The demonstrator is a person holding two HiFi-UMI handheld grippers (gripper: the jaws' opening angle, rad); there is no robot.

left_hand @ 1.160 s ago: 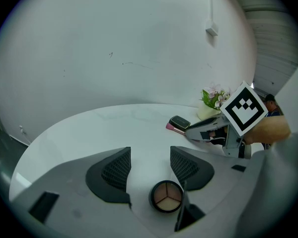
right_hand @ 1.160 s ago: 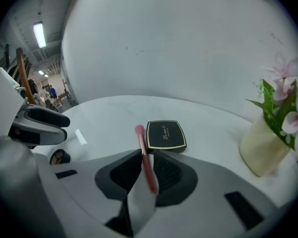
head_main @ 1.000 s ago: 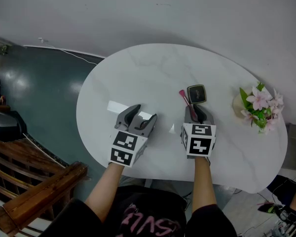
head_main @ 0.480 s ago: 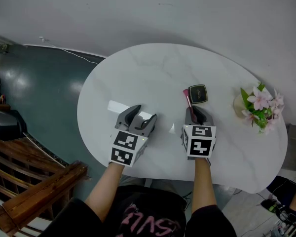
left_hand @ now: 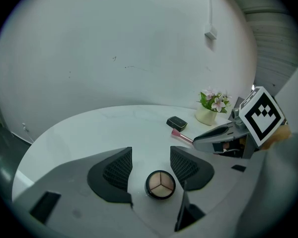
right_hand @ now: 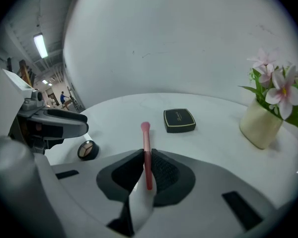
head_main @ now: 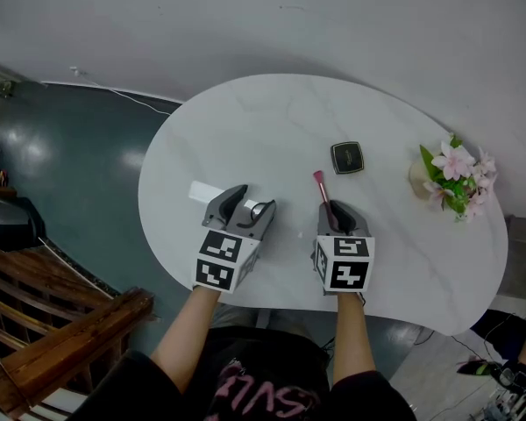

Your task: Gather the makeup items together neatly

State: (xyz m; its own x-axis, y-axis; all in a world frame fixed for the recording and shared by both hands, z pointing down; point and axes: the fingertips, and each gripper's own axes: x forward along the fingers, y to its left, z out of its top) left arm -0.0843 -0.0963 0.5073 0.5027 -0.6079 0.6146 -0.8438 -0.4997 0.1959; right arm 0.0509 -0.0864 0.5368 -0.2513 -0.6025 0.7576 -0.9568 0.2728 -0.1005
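White table stood on green floor. Right gripper had just closed onto a brush; left gripper gaped round a compact. Only the right gripper view showed ceiling lamps.

Very little here can be read. The black compact on the table has a line of gold script across the middle of its lid, but the letters are too small for me to make out. The black shirt at the bottom of the head view has large pink letters, cut off by the picture's edge, and I cannot make a word of them. The marker cube on my left gripper and the twin cube on my right gripper show only black-and-white square patterns, not letters or numbers that I can read.
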